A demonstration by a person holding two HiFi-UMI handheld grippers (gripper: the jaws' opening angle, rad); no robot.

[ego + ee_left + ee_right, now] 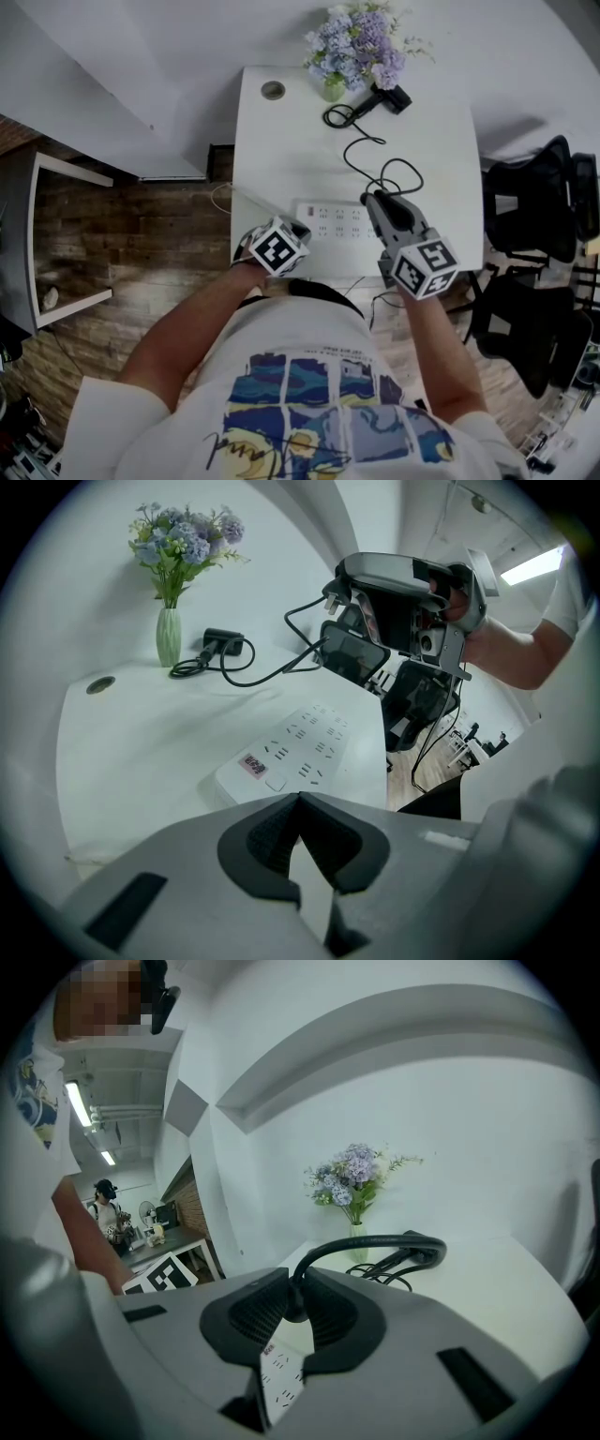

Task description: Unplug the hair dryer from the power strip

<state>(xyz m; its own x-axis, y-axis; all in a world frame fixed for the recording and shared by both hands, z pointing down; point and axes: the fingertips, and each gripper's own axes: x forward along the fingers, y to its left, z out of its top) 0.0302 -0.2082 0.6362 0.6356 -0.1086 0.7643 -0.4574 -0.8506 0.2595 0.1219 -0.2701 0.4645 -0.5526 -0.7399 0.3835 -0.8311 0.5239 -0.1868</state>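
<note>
Our right gripper has its fingers clamped on the plug, held clear above the power strip near the counter's front edge. Our left gripper, fingers together and empty, waits beside the strip, probably to steady it. The hair dryer lies at the far edge.

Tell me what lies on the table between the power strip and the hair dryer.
Only the black cord loops across the bare table between the power strip and the hair dryer; the head view shows it.
</note>
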